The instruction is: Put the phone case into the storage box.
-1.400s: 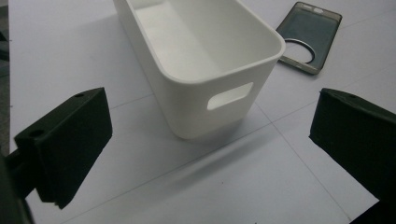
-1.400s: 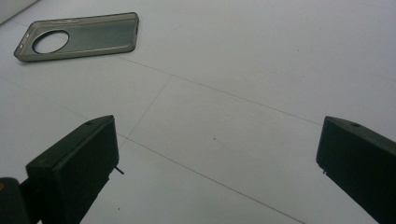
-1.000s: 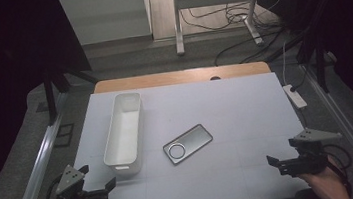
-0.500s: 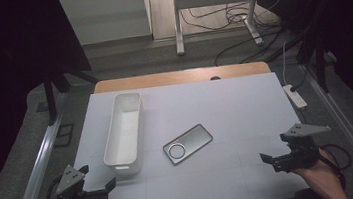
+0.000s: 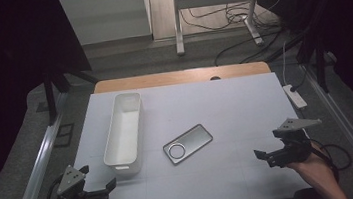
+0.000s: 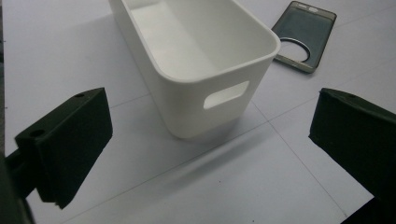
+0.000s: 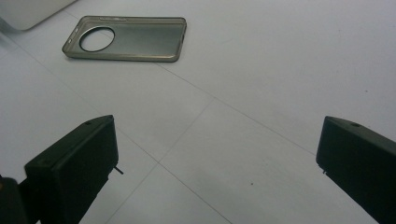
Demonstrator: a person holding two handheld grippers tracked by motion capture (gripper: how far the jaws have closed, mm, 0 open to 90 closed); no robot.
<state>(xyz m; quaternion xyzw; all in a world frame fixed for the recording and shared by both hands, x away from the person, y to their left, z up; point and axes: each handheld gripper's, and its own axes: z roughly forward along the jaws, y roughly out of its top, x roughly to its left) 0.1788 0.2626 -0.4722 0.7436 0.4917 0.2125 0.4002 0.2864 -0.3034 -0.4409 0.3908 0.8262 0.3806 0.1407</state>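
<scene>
Grey phone case (image 5: pixel 188 144) lies flat beside the white bin (image 5: pixel 123 127)

White table (image 5: pixel 246 106): bin (image 5: pixel 123 128), phone case (image 5: pixel 188 143).

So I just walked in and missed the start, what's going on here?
A person holds a gripper in each hand at the near edge of a white table. Both the left gripper and the right gripper have open jaws and hold nothing. A white bin and a phone case lie untouched mid-table; the right gripper points toward the case.
</scene>
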